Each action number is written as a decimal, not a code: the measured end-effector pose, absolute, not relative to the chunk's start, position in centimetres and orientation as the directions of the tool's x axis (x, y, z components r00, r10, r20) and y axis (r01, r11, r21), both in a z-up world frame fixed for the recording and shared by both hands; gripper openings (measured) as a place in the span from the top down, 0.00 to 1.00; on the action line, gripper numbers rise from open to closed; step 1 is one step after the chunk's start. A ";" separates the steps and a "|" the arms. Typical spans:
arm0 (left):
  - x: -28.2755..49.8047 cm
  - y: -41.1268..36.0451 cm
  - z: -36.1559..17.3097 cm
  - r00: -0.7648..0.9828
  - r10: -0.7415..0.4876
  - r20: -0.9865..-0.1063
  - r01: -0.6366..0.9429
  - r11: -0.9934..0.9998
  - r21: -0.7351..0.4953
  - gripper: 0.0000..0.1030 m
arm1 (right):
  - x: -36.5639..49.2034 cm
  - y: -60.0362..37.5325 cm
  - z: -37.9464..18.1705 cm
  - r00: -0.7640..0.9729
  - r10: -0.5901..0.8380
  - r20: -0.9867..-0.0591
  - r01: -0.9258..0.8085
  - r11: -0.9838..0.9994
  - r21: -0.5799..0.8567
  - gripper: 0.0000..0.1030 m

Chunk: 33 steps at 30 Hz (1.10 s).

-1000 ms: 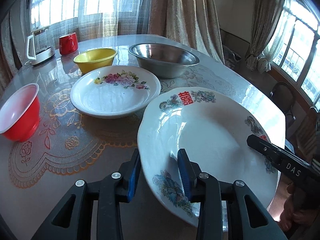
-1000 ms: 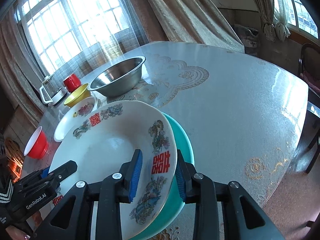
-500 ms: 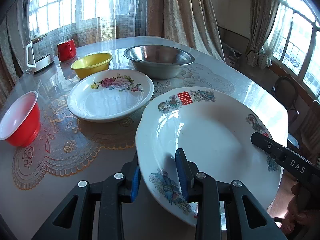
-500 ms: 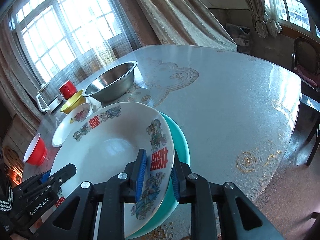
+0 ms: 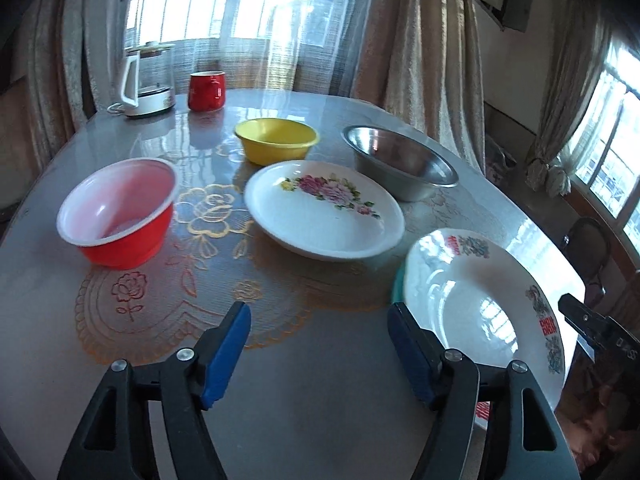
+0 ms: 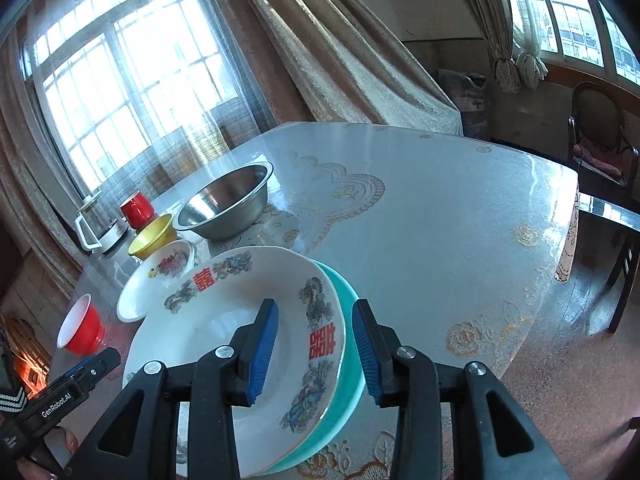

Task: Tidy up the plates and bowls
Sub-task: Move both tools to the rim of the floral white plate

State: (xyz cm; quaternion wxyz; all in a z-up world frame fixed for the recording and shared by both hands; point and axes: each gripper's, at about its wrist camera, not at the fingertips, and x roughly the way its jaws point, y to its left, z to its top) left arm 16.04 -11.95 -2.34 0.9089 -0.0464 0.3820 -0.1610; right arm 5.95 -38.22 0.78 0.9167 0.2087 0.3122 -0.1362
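A white plate with red characters (image 6: 224, 320) lies on a teal plate (image 6: 348, 344) near the table's front edge. My right gripper (image 6: 314, 348) straddles the near rims of both plates; its jaws are opening and the blue pads stand clear of the rims. My left gripper (image 5: 320, 356) is wide open over bare tablecloth, left of the same white plate (image 5: 472, 308), with nothing between its fingers. A sliver of the teal plate (image 5: 398, 286) shows under the white plate's left edge. A floral plate (image 5: 324, 216), a red bowl (image 5: 120, 216), a yellow bowl (image 5: 276, 140) and a steel bowl (image 5: 400, 164) stand farther back.
A red mug (image 5: 206, 90) and a kettle (image 5: 146, 80) stand at the table's far edge by the curtains. The round table (image 6: 460, 216) drops off to the right, where a chair (image 6: 600, 140) stands. The left gripper's body (image 6: 68, 388) sits at the lower left of the right wrist view.
My left gripper let go of the white plate's rim, opened wide and pulled away to the left. The right gripper's jaws widened off the plates' rims. The white plate now rests on the teal plate.
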 end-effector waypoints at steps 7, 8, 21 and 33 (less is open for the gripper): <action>18.7 -9.8 -2.8 0.671 -0.297 -0.679 0.186 0.955 -0.233 0.23 | 8.8 -35.5 1.4 0.760 -0.038 -0.649 0.298 0.908 0.295 0.62; 19.1 -9.8 -2.8 0.668 -0.297 -0.682 0.181 0.954 -0.238 0.23 | 9.4 -35.1 1.4 0.756 -0.017 -0.654 0.283 0.910 0.303 0.62; 23.2 -10.8 -3.2 0.689 -0.295 -0.662 0.162 0.953 -0.256 0.18 | 15.0 -30.6 2.3 0.729 0.062 -0.681 0.173 0.947 0.272 0.62; 25.5 -10.9 -4.7 0.619 -0.341 -0.707 0.167 0.937 -0.306 0.19 | 23.4 -28.8 1.4 0.643 0.065 -0.763 0.158 0.964 0.215 0.62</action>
